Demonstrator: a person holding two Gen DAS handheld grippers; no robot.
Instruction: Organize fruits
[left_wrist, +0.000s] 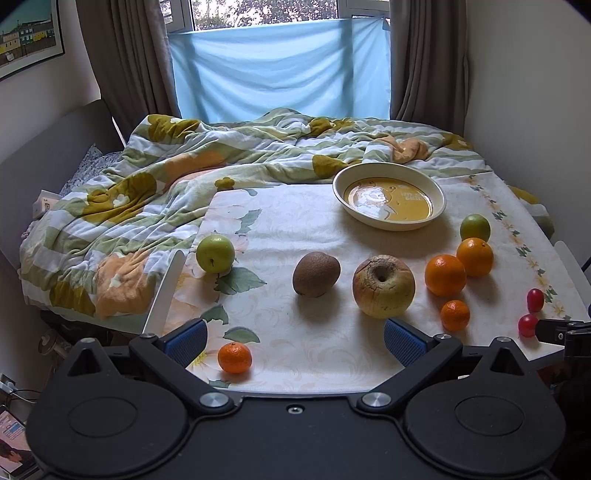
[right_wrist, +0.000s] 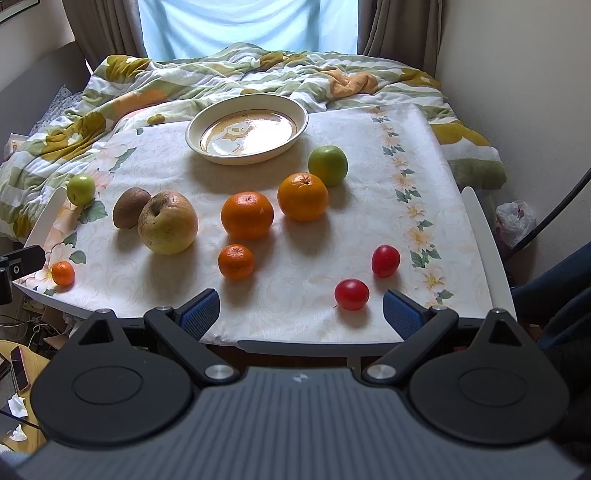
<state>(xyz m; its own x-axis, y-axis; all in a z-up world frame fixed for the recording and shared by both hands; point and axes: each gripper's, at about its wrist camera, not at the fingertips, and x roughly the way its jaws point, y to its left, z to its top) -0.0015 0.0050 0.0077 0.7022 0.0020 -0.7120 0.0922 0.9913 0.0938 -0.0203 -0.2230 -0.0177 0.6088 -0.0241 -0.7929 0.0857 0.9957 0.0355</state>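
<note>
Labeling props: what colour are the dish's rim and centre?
Dish: cream rim, orange-yellow centre with a pale cartoon figure; clearest in the left wrist view.

a small white table (right_wrist: 487, 258) under a floral cloth (right_wrist: 332, 229) bears a cream, yellow-centred dish (right_wrist: 207, 155), loose oranges (right_wrist: 247, 219), apples (right_wrist: 168, 227) and a brown kiwi (left_wrist: 316, 274).

Bare cloth lies between the kiwi (left_wrist: 316, 274) and the green pear (left_wrist: 215, 253) — an open lane toward the plate (left_wrist: 439, 192) at one o'clock. On the right, two oranges (right_wrist: 247, 214) (right_wrist: 303, 196), a mandarin (right_wrist: 236, 261) and a green apple (right_wrist: 328, 164) crowd twelve o'clock; two tomatoes (right_wrist: 351, 294) (right_wrist: 385, 260) sit at one — bare cloth beyond, toward two.
</note>
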